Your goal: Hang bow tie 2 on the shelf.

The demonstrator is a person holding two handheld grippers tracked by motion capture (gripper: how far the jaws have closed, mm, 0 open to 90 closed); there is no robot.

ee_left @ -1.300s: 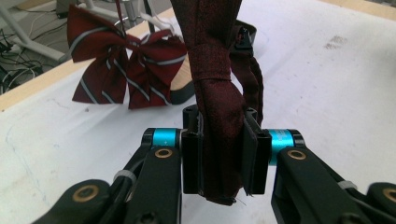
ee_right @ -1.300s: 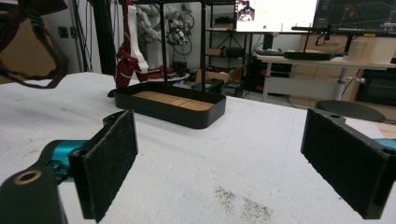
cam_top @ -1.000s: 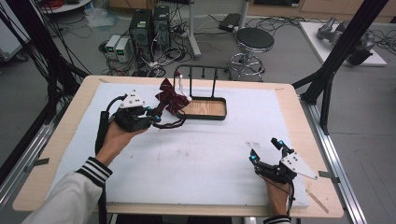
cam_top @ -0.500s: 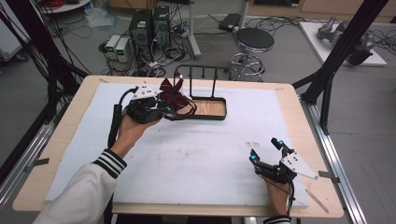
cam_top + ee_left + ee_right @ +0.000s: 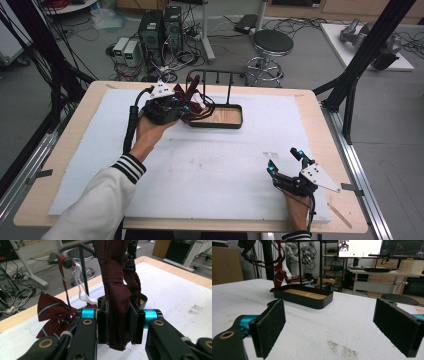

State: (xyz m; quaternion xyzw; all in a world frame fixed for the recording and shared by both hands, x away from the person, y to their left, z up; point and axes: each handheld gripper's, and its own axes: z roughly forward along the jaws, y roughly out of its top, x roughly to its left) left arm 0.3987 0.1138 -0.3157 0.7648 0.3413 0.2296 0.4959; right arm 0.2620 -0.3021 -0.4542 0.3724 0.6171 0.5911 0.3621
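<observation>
The dark red bow tie (image 5: 117,297), soft, light and floppy, hangs near the table's (image 5: 320,107) far edge beside the black rack (image 5: 216,116); I grip it best at its knot. My left gripper (image 5: 167,106) clamps it, having carried it rackward; my right gripper (image 5: 284,161) rests open, unmoved.

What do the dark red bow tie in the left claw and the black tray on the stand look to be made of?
Dark red bow tie: woven fabric, likely satin or polyester, showing fine weave, soft folds and a frayed thread at the bottom. Black tray: apparently matte-coated metal, with thin rounded walls, and a pale wood-look floor with plank lines.
</observation>
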